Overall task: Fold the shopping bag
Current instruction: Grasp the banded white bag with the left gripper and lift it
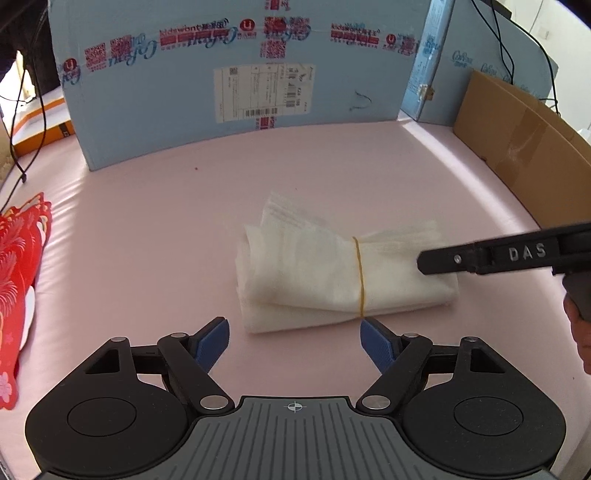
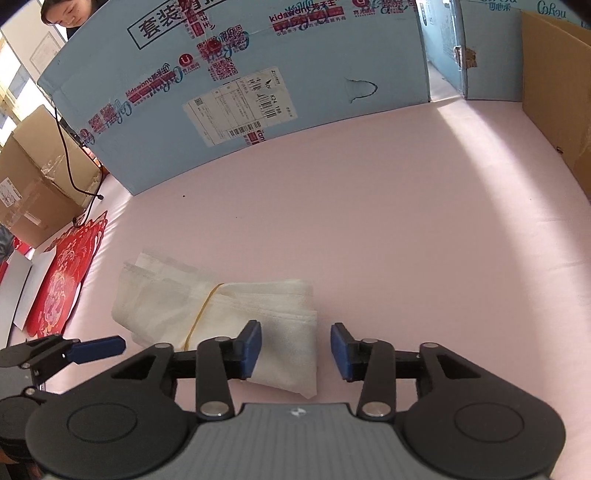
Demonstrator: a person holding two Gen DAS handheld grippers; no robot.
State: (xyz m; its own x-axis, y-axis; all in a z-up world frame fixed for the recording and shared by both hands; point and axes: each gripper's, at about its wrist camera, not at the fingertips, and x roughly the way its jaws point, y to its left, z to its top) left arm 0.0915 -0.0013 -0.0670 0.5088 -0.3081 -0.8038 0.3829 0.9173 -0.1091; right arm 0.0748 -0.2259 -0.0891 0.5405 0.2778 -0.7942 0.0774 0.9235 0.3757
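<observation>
The white shopping bag (image 1: 317, 280) lies folded into a flat bundle on the pink surface, with a yellow rubber band (image 1: 359, 277) around its middle. My left gripper (image 1: 293, 334) is open just short of the bundle's near edge, its blue pads apart and holding nothing. My right gripper (image 1: 424, 263) reaches in from the right, its tip over the bundle's right end. In the right wrist view the bag (image 2: 166, 314) sits low left. The right gripper (image 2: 295, 347) is open over the bag's near corner. One blue finger of the left gripper (image 2: 99, 348) shows at the left.
A tall blue cardboard box (image 1: 236, 74) walls off the back, and brown cardboard (image 1: 517, 147) stands along the right. Red paper decorations (image 1: 18, 280) lie at the left edge. Black cables (image 2: 70, 162) hang at the far left. A person (image 2: 62, 11) is behind the box.
</observation>
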